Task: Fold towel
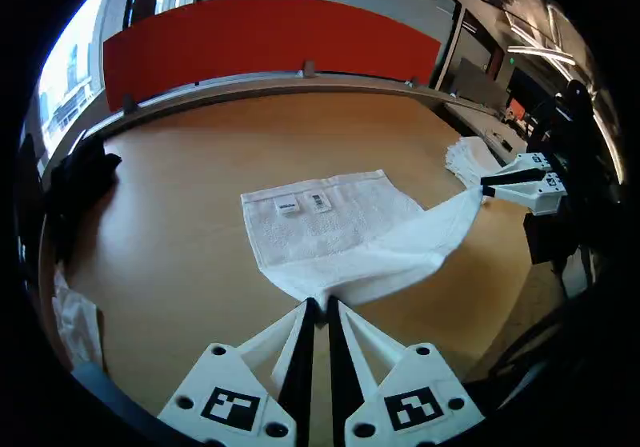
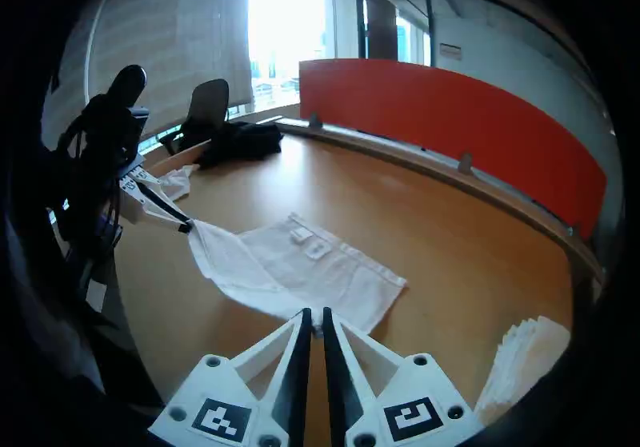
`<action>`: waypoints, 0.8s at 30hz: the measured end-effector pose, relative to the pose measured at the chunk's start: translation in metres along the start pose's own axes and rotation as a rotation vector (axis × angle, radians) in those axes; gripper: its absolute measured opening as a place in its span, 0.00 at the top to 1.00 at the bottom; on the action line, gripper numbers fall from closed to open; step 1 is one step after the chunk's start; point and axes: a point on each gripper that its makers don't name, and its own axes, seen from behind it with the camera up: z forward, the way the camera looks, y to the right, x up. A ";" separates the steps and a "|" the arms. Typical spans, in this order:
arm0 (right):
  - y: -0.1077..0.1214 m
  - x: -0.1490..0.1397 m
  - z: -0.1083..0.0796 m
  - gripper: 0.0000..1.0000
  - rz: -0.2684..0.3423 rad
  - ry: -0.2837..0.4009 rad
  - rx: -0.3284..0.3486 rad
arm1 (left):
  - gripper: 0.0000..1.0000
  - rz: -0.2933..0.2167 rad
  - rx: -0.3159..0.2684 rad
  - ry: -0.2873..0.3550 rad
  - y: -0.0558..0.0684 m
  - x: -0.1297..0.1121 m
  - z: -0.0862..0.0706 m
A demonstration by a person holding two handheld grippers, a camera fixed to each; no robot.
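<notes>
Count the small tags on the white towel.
2: left white tag and right white tag, side by side on the white terry towel; folds may hide more.

I count one white terry towel (image 1: 336, 223) on one curved tan wooden table (image 1: 184, 207), with two small rectangular labels (image 1: 286, 204) on the cloth. There are two white plastic two-finger grippers, the left gripper (image 1: 323, 303) and the right gripper (image 2: 315, 315). Around them are one stack of folded white cloths (image 1: 468, 159), one long red partition panel (image 1: 264, 39), one dark office chair (image 2: 206, 103) and one black bundle of fabric (image 2: 240, 141).
</notes>
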 end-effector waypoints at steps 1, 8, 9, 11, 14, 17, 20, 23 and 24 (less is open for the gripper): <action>0.000 0.001 -0.001 0.89 -0.002 0.001 0.001 | 0.88 -0.007 -0.001 0.000 0.000 -0.001 -0.001; -0.003 0.006 -0.008 0.89 -0.014 0.000 0.016 | 0.88 -0.063 -0.004 -0.005 0.004 -0.004 -0.012; -0.004 0.006 -0.009 0.89 -0.016 -0.001 0.017 | 0.88 -0.070 -0.005 -0.005 0.005 -0.004 -0.014; -0.004 0.007 -0.011 0.89 -0.019 -0.002 0.017 | 0.88 -0.084 -0.009 -0.006 0.007 -0.006 -0.017; -0.003 0.006 -0.013 0.89 -0.019 -0.005 0.018 | 0.88 -0.100 -0.011 -0.014 0.010 -0.010 -0.019; -0.003 0.006 -0.013 0.89 -0.017 -0.005 0.017 | 0.88 -0.110 -0.014 -0.022 0.012 -0.013 -0.018; -0.002 0.007 -0.012 0.89 -0.017 -0.006 0.016 | 0.88 -0.112 -0.017 -0.024 0.012 -0.013 -0.016; -0.002 0.007 -0.009 0.89 -0.017 -0.005 0.016 | 0.88 -0.106 -0.017 -0.024 0.012 -0.011 -0.013; -0.001 0.007 -0.008 0.89 -0.017 -0.005 0.016 | 0.88 -0.103 -0.017 -0.024 0.011 -0.010 -0.012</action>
